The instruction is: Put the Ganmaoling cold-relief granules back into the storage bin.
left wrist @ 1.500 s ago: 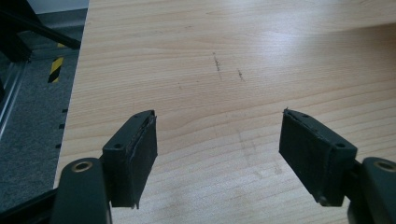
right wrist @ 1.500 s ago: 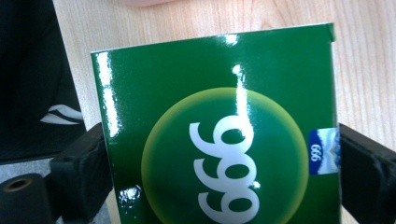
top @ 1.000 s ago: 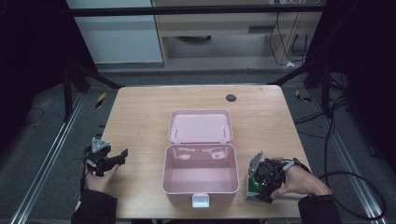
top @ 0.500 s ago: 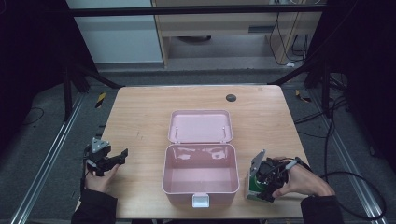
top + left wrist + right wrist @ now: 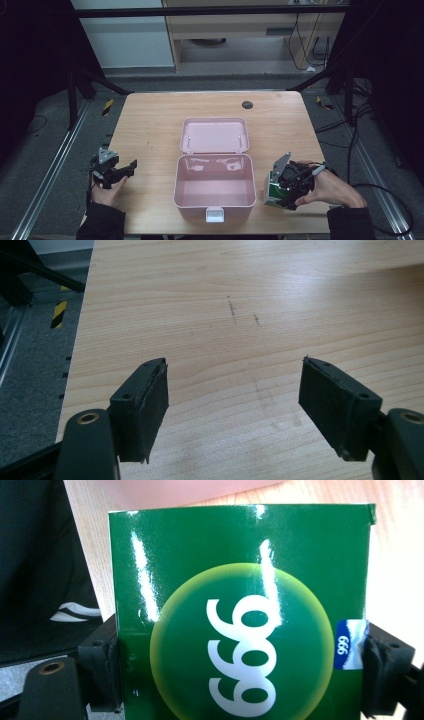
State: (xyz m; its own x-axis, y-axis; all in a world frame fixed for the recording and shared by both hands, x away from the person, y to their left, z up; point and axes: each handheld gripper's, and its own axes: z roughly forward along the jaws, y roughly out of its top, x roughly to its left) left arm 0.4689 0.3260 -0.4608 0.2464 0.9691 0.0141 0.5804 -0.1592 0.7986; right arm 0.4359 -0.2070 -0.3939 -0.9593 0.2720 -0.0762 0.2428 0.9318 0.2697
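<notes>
Green box point(image 5: 240, 625) unmoved, right claw point(image 5: 280, 192) still clamped

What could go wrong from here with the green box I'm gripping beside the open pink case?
The right gripper clamps the green box by its side edges, so the carton could crush or slip. It sits close to the pink case wall and may bump it when lifted. The left gripper is open, far off, no help.

One pink box point(image 5: 214, 187) with open lid, one green carton point(image 5: 240, 615), two grippers, one wooden table point(image 5: 150, 120)
</notes>
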